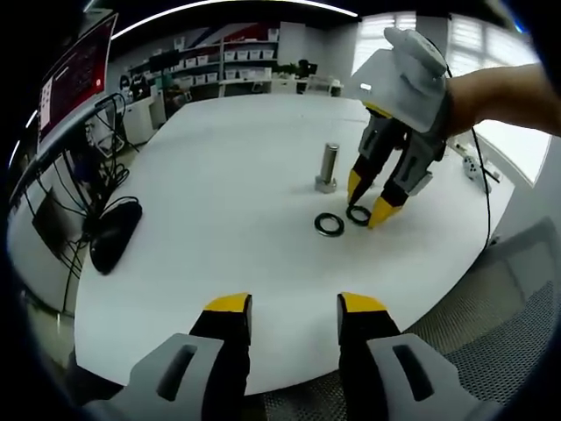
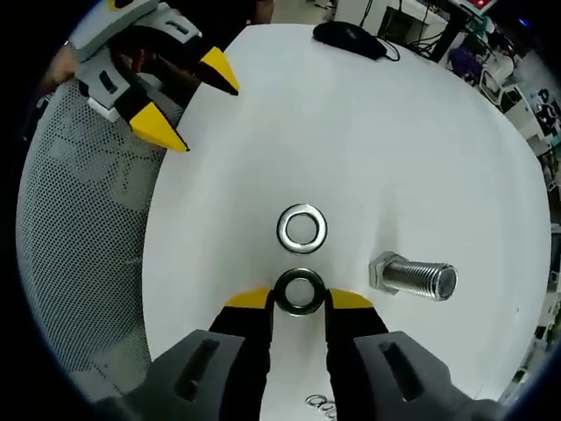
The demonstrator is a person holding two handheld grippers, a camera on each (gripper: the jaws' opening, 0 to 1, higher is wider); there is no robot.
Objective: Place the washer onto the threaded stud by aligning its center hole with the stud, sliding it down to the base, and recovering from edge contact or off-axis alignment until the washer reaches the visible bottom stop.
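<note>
In the right gripper view, the right gripper [image 2: 300,298] stands low over the round white table [image 2: 421,132], its two yellow-tipped black jaws set narrowly either side of a dark grey metal washer [image 2: 300,292] that lies flat on the tabletop; the tips sit right at the ring's opposite edges, though whether they press on it cannot be told. Just beyond that ring, toward the table's middle, lies a second, brighter silver washer [image 2: 301,228], also flat and apart from the first. Off to one side of both rings stands the silver threaded stud on its hexagonal base [image 2: 414,278], upright on the table and bare, with no washer on it. In the left gripper view, the same right gripper [image 1: 369,203], held by a hand in a pale glove [image 1: 405,63], points down at the far ring [image 1: 358,214], with the other ring [image 1: 329,224] nearer the table's middle edge and the stud [image 1: 328,167] just behind them. The left gripper [image 1: 294,309] hangs at the table's near edge, well apart from the parts, its jaws spread wide with nothing between them. A black mesh chair [image 2: 79,254] stands beside the table edge, and a black computer mouse [image 2: 349,39] with its cable lies at the far rim.
</note>
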